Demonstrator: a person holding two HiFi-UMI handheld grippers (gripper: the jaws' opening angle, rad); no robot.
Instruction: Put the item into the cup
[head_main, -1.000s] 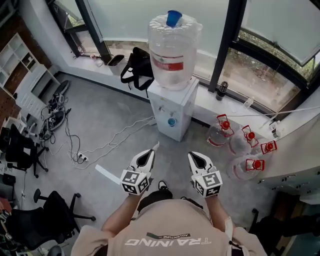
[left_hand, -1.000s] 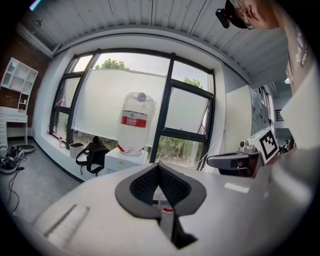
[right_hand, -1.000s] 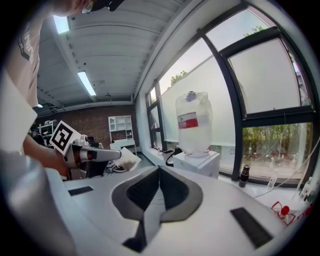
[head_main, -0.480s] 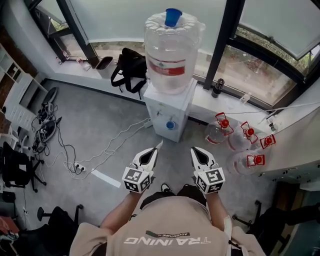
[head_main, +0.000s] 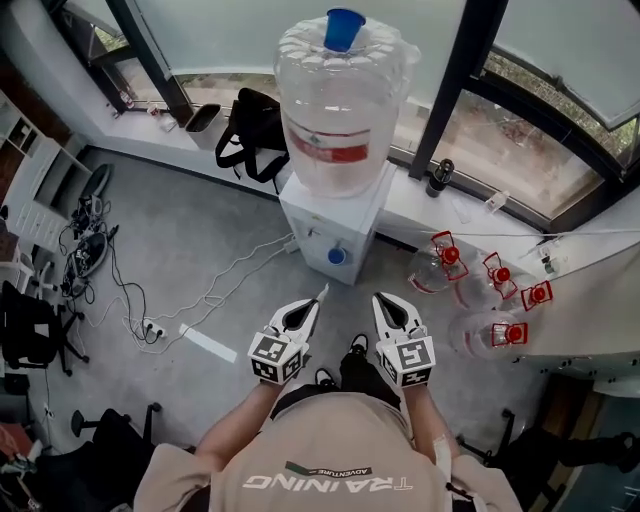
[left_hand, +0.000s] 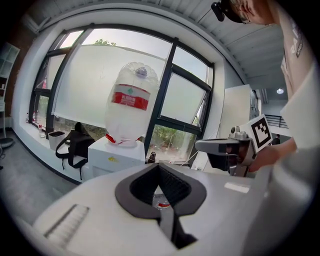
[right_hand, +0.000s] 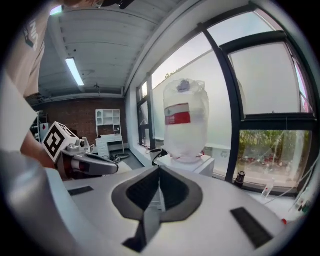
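Observation:
No cup or loose item shows apart from a blue cup-shaped cap (head_main: 344, 28) on top of the big water bottle (head_main: 340, 110). That bottle stands on a white dispenser (head_main: 335, 225) by the window. My left gripper (head_main: 318, 297) and right gripper (head_main: 380, 298) are held side by side above the grey floor, pointing at the dispenser. Both are shut with nothing between the jaws. The left gripper view shows its closed tips (left_hand: 159, 165), the bottle (left_hand: 131, 107) and the right gripper (left_hand: 227, 150). The right gripper view shows its closed tips (right_hand: 159, 167) and the bottle (right_hand: 184, 122).
A black backpack (head_main: 250, 135) hangs from the sill left of the dispenser. Several empty water bottles with red caps (head_main: 490, 290) lie at the right. Cables and a power strip (head_main: 150, 320) cross the floor at the left, near an office chair (head_main: 30, 320). A dark flask (head_main: 436, 178) stands on the sill.
The dispenser and bottle have grown larger and nearer in the head view. Both grippers stay shut, side by side in front of the body.

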